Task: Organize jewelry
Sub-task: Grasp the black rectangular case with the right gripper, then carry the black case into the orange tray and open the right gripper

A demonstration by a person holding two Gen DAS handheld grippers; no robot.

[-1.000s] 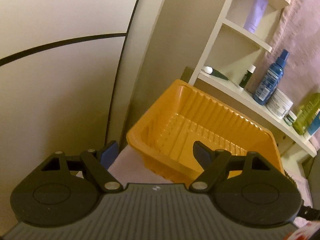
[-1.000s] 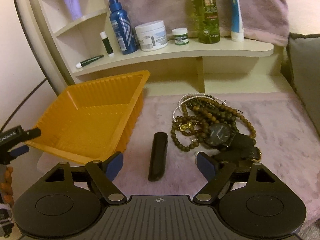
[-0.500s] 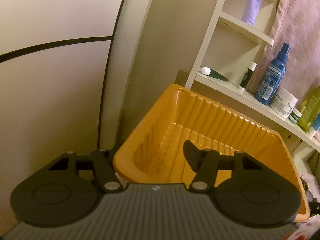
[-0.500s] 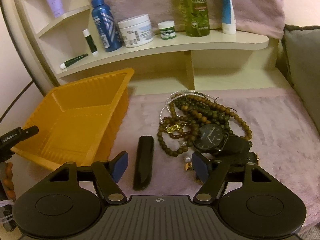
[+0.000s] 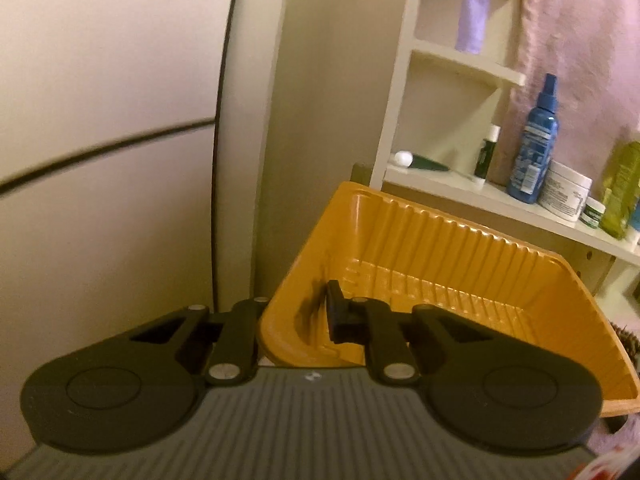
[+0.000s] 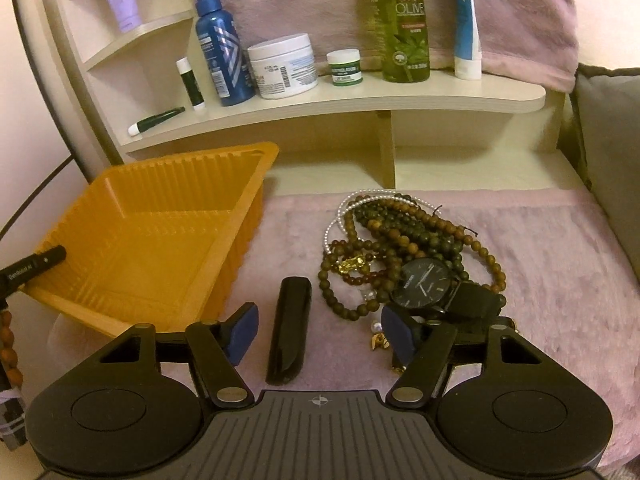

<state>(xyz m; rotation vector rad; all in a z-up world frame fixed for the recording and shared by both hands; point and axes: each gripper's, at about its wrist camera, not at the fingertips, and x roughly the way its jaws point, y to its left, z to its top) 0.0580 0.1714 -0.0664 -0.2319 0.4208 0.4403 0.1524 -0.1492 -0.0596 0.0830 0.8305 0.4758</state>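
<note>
- Left gripper (image 5: 294, 320) is clamping the near corner wall of the orange tray (image 5: 460, 240), one finger inside, the other outside.
- Right gripper (image 6: 316, 332) is hanging with jaws apart around the black bar (image 6: 289, 340), not gripping it.
- Jewelry pile (image 6: 404, 256) of beads and a watch (image 6: 426, 286) is lying on the pink mat, just right of the tray, none inside.
- Risk: thin tray wall flexing or slipping if tugged; tangled strands dragging neighbours when lifted.
- Only the right view is showing the jewelry; only the left view is showing the tray grip closely.
</note>
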